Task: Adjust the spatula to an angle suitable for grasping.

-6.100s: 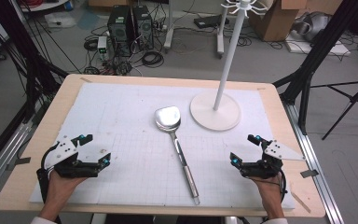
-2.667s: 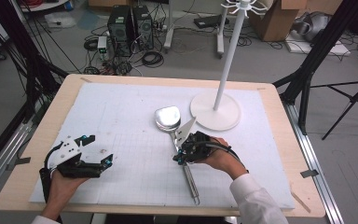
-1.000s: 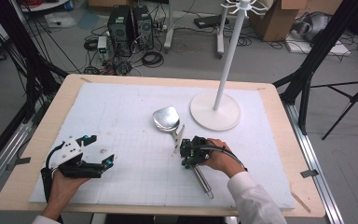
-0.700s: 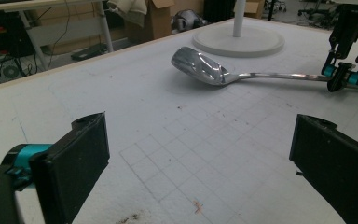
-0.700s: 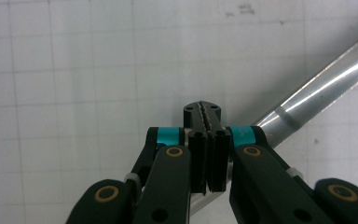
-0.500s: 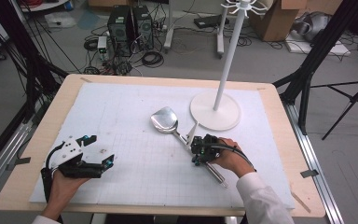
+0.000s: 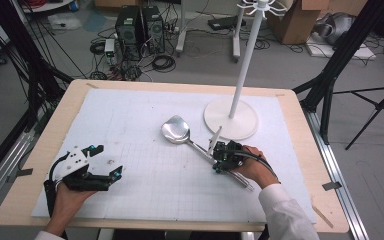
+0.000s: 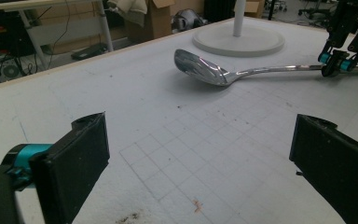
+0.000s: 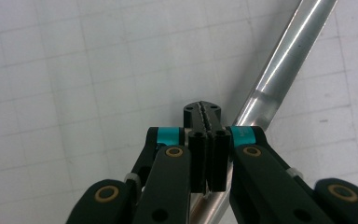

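With jaws pressed together, right claw (image 9: 203, 112) tops spoon handle (image 9: 279, 65) — touching.

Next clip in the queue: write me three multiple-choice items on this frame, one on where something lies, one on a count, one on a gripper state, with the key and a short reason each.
1. Where does the spoon bowl lie relative to the stand base?
A. On top of it
B. Beside it on the white mat
C. Off the table

2. How many spoons are on the mat?
A. One
B. Two
C. Three

3. How do the left gripper jaws stand?
A. Shut on the spoon
B. Shut on nothing
C. Wide open

Key: 1 B, the bowl rests on the mat clear of the base. 2 A, a single spoon shows. 3 C, the left gripper view shows a broad gap between its jaws.
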The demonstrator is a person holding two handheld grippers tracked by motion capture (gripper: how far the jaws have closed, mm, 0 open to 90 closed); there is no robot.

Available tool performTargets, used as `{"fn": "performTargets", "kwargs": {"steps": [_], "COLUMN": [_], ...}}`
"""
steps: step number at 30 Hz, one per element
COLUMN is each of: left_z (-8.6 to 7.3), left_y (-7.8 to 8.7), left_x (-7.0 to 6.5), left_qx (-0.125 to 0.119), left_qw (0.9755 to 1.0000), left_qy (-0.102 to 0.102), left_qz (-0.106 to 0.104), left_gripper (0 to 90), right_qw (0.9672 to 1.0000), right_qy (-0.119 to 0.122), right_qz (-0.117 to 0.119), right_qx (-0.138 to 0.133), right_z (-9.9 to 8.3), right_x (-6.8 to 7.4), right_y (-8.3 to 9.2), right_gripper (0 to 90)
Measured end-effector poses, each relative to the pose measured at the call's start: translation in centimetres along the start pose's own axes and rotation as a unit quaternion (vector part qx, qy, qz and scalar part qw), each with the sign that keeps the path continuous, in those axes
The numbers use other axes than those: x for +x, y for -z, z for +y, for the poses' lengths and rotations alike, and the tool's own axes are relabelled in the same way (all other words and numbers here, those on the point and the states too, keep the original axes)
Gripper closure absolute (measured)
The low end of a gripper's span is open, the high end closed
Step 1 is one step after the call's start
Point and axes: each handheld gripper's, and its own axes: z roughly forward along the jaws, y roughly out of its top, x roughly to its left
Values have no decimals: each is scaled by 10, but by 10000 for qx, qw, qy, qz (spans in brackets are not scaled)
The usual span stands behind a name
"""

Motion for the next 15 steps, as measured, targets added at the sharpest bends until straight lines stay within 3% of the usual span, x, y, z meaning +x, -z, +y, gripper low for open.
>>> {"fn": "performTargets", "kwargs": {"steps": [10,14,15], "left_z": [0,0,0], "left_y": [0,-1,-1], "left_x": [0,-1,-1], "left_qx": [17,17,18], "left_qw": [10000,10000,10000], "left_qy": [7,8,-6], "left_qz": [-8,-6,-11], "left_gripper": [52,52,52], "right_qw": [9998,9990,9982], "right_qy": [-195,-260,-275], "right_qz": [-48,-65,-103], "right_qx": [-50,-371,-514], "right_z": [-11,-11,-10], "right_x": [-4,-3,-3], "right_y": [6,11,13], "right_gripper": [891,819,763]}}
